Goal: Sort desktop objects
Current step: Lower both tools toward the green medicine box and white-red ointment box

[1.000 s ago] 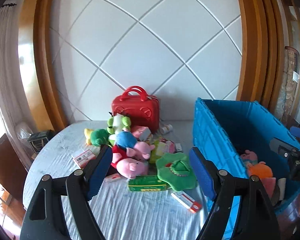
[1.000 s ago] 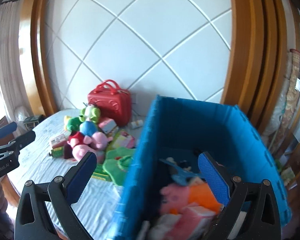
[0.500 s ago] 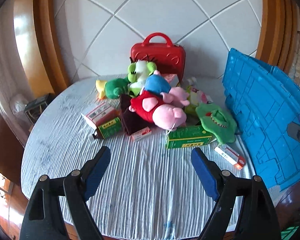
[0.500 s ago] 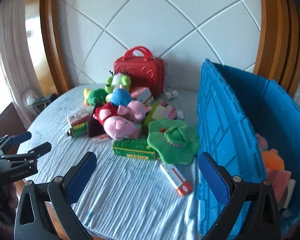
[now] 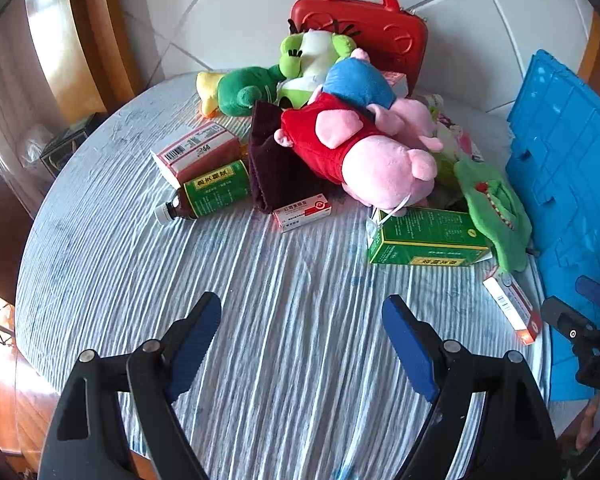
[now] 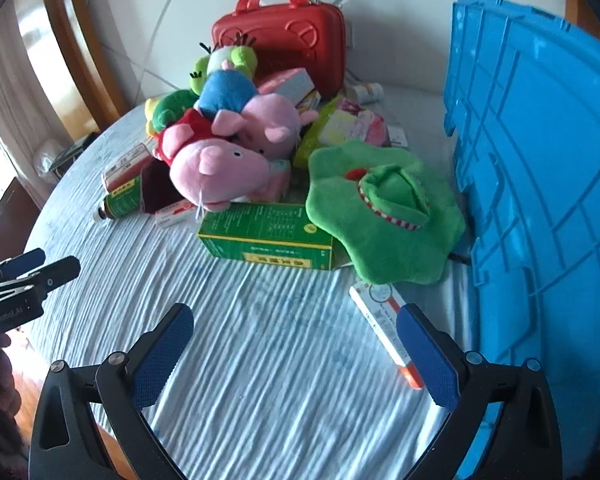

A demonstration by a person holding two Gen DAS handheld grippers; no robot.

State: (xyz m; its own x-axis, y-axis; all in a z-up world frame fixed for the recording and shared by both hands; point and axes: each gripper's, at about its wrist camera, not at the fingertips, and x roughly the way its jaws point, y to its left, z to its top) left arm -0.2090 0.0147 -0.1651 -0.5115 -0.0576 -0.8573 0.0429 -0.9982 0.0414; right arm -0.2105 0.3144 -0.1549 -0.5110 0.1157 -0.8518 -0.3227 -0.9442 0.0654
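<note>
A pile of toys and boxes lies on the round table (image 5: 284,320). A pink pig plush in red (image 5: 360,152) tops it, also in the right wrist view (image 6: 216,164). A green box (image 5: 424,236) (image 6: 268,236), a green crocodile plush (image 5: 492,204) (image 6: 384,208), a brown bottle (image 5: 208,192) and small red-white boxes (image 5: 302,212) (image 6: 384,328) lie around. My left gripper (image 5: 302,344) is open and empty above the front cloth. My right gripper (image 6: 296,356) is open and empty, its right finger over the slim box.
A blue crate (image 6: 540,184) stands at the right edge of the table, also in the left wrist view (image 5: 572,184). A red case (image 5: 364,24) stands at the back against the wall. Green plush toys (image 5: 244,92) lie at the back left.
Both grippers have swung down and in toward the table. The right view left the crate's inside and now faces the pile; the left view sits closer to the toys.
</note>
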